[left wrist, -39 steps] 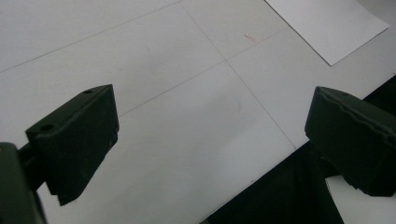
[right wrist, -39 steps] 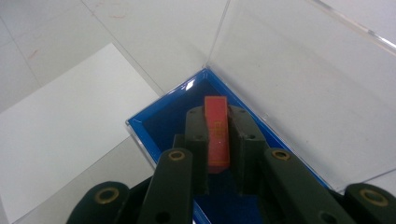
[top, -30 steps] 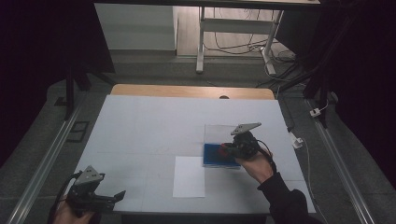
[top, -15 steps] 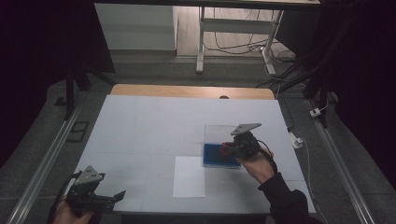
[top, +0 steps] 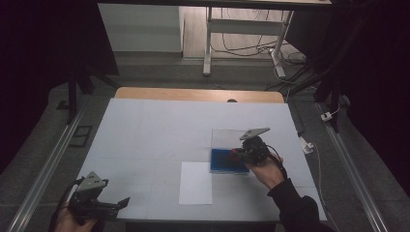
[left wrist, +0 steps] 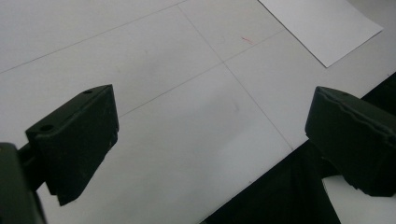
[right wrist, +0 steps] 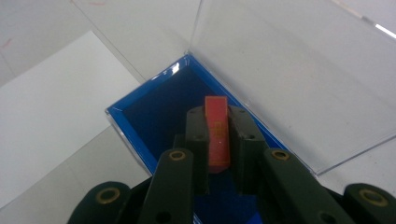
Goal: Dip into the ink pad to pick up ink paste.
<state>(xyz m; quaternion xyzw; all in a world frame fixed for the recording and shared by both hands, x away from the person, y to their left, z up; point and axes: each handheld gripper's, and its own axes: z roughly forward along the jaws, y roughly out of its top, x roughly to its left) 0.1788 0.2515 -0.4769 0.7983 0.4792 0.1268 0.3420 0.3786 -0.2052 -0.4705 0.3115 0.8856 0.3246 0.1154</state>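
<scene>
While the left gripper point(top: 121, 202) idles at about seven o'clock on the white table point(top: 145, 130), its black jaws stand wide apart with nothing between them; the left gripper view looks past them to bare tabletop and, toward one o'clock, a corner of the white sheet of paper point(left wrist: 322, 28). In the high view that sheet point(top: 196, 182) lies flat near the table's front edge at roughly six o'clock, just left of the box.

Further right, at about four o'clock, sits the shallow blue-lined box point(top: 225, 161) with its clear plastic lid point(top: 227, 137) swung open behind it. The right gripper point(right wrist: 218, 135) hovers over the blue interior point(right wrist: 159, 112), its jaws pinched narrowly on a small flat orange-red rectangular piece point(right wrist: 217, 130), held on edge and pointing toward the box's far corner at twelve o'clock in the right gripper view.

The step looks to be setting the piece down into the box. To do it well, lower the right hand straight down until the piece's lower edge rests on the blue floor, keep clear of the side walls and the upright lid, tilt it flat if it should lie down, and only then ease the jaws apart. Releasing high risks a bounce against the rim.
</scene>
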